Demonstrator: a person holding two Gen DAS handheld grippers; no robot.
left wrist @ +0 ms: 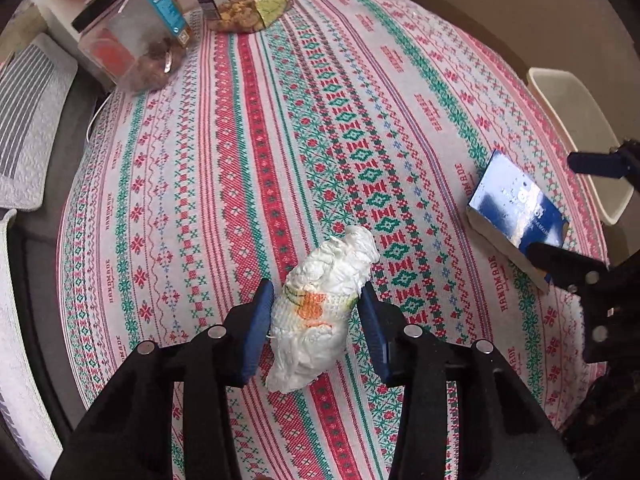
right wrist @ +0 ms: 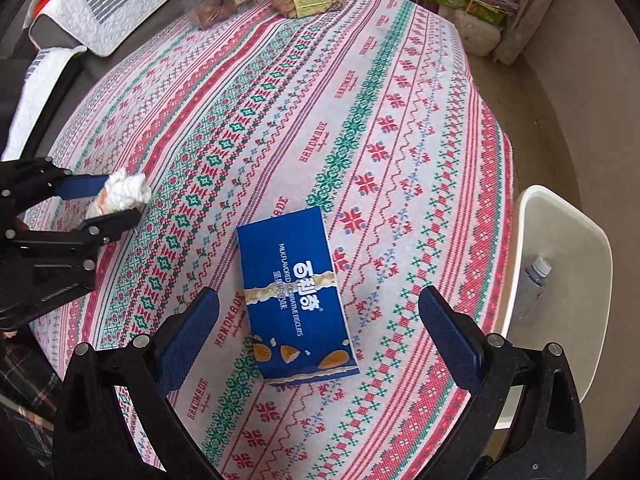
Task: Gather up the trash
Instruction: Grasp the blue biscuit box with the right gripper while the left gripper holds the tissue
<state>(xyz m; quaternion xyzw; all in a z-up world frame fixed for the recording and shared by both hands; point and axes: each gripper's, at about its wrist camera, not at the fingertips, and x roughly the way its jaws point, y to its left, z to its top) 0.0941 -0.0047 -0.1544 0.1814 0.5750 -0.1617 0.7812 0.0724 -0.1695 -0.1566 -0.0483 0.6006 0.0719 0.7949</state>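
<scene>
A crumpled white paper napkin (left wrist: 320,308) with orange marks lies on the patterned tablecloth (left wrist: 240,160), between the blue pads of my left gripper (left wrist: 316,296). The pads stand at its sides, close to it; the jaws are open. It also shows in the right wrist view (right wrist: 124,192) with the left gripper (right wrist: 116,196) around it. A blue biscuit box (right wrist: 296,300) lies flat between the wide-open fingers of my right gripper (right wrist: 320,304), which do not touch it. The box (left wrist: 516,208) sits at the right in the left wrist view.
A white bin (right wrist: 560,280) stands beside the table's right edge with a plastic bottle (right wrist: 534,284) inside. Clear jars of snacks (left wrist: 136,48) and a bag of nuts (left wrist: 248,8) stand at the far edge. Quilted cushions (left wrist: 28,120) lie at the left.
</scene>
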